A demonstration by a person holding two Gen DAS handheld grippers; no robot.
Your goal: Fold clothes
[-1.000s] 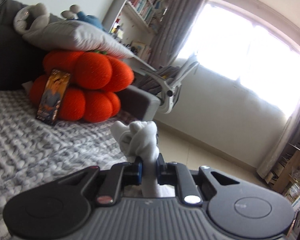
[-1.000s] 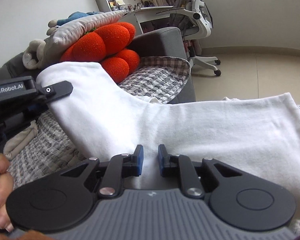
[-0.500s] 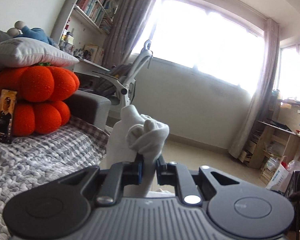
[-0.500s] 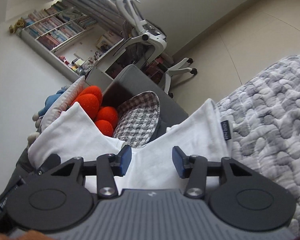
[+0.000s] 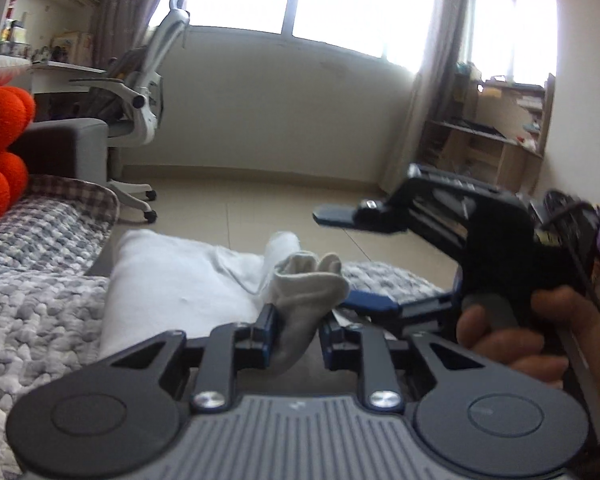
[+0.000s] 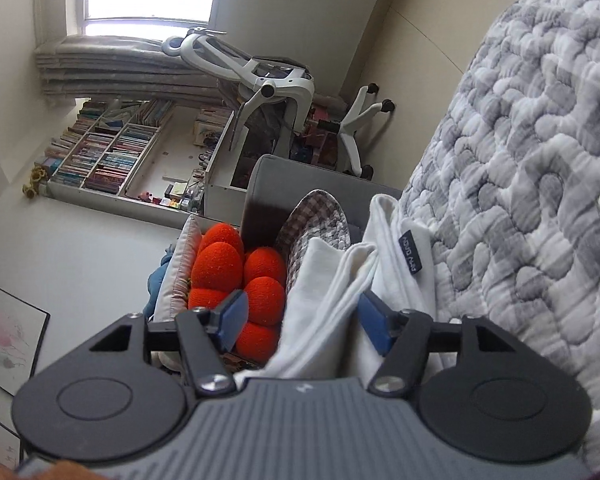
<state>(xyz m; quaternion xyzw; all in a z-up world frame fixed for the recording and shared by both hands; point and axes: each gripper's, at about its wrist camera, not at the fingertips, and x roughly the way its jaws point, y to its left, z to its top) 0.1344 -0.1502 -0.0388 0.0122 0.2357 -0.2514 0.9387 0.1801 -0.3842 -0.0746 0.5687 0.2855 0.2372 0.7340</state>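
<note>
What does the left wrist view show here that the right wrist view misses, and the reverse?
Left wrist only: the left gripper opening around a bunched fold of the white garment, the right gripper and the hand holding it.
Right wrist only: a dark label on the garment and the bookshelf.
Both: the garment on the grey quilt, the orange cushion and the office chair.
</note>
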